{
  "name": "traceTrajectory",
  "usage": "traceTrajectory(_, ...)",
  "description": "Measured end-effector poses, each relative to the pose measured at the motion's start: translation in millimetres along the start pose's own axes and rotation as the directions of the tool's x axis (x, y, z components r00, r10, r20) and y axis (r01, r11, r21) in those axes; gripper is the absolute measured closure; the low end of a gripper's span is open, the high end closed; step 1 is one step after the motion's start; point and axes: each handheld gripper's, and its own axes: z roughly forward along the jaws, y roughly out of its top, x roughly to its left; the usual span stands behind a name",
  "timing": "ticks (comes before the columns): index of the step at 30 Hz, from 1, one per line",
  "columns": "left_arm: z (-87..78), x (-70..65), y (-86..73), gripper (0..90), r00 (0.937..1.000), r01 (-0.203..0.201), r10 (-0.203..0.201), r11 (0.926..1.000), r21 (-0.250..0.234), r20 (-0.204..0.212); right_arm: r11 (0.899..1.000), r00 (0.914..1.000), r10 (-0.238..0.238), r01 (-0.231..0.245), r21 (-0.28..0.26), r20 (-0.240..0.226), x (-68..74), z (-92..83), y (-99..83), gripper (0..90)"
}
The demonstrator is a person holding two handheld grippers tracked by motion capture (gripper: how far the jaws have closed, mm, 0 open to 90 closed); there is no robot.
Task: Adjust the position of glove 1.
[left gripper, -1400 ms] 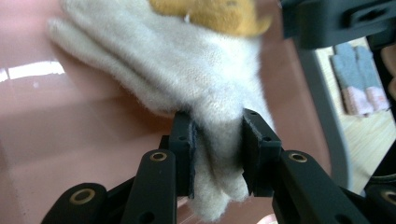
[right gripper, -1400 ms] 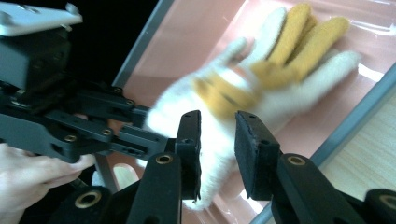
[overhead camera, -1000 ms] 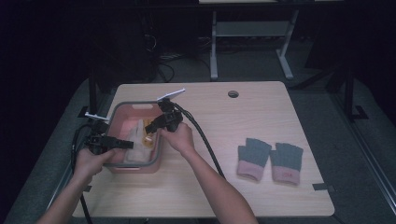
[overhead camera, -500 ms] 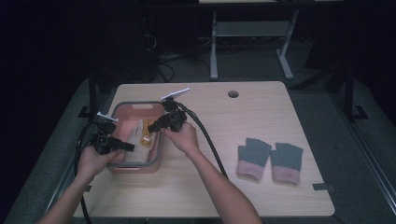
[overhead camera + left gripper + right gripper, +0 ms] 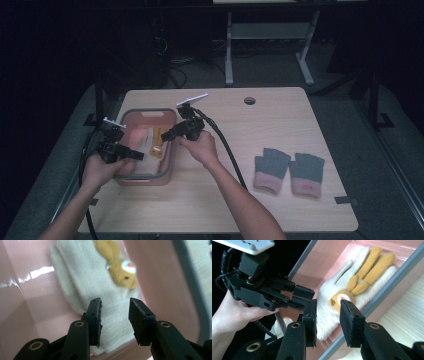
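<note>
The wooden table [image 5: 280, 150] carries a pink bin [image 5: 167, 167] with a grey rim near its left edge; its near wall is partly hidden by the person's left hand. Inside lies 1 cream glove [image 5: 342, 287] with a yellow bear-like figure [image 5: 120, 270], blurred in the left gripper view. 2 grey-and-pink gloves [image 5: 287, 170] lie well apart at the right. The left gripper [image 5: 115, 312] hovers over the cream glove, jaws parted after just reopening, grasping nothing. The right gripper [image 5: 328, 315] is unclenched above the bin's rim, jaws just easing wider. No writing is legible.
</note>
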Motion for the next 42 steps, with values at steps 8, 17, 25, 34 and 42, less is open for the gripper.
traceTrajectory(8, -7.4, -3.3, 2.3, 56.1, 0.9988, 0.012, -0.009, 0.9981, -0.060, 0.048, 1.000, 0.9999, -0.007, 0.006, -0.023, -0.011, -5.0, -15.3, -4.7, 63.7)
traceTrajectory(17, -10.3, -17.5, 5.7, 54.0, 0.9967, 0.006, 0.002, 0.9948, -0.101, 0.081, 1.000, 0.9998, -0.002, 0.002, -0.031, -0.021, -9.1, -30.3, -11.2, 61.1)
traceTrajectory(25, -11.9, -36.2, 10.6, 52.5, 0.9936, -0.026, 0.040, 0.9919, -0.125, 0.106, 0.999, 0.9999, -0.010, 0.009, -0.048, -0.011, -12.9, -49.4, -18.0, 57.7)
traceTrajectory(34, -9.2, -56.7, 16.2, 48.6, 0.9841, -0.058, 0.083, 0.9854, -0.160, 0.157, 0.997, 1.0000, 0.007, -0.006, -0.077, 0.005, -22.8, -70.5, -27.3, 56.4)
traceTrajectory(42, -3.2, -70.7, 20.2, 47.8, 0.9781, -0.074, 0.104, 0.9835, -0.165, 0.181, 0.994, 0.9993, 0.027, -0.024, -0.108, 0.026, -33.0, -91.7, -37.6, 56.0)
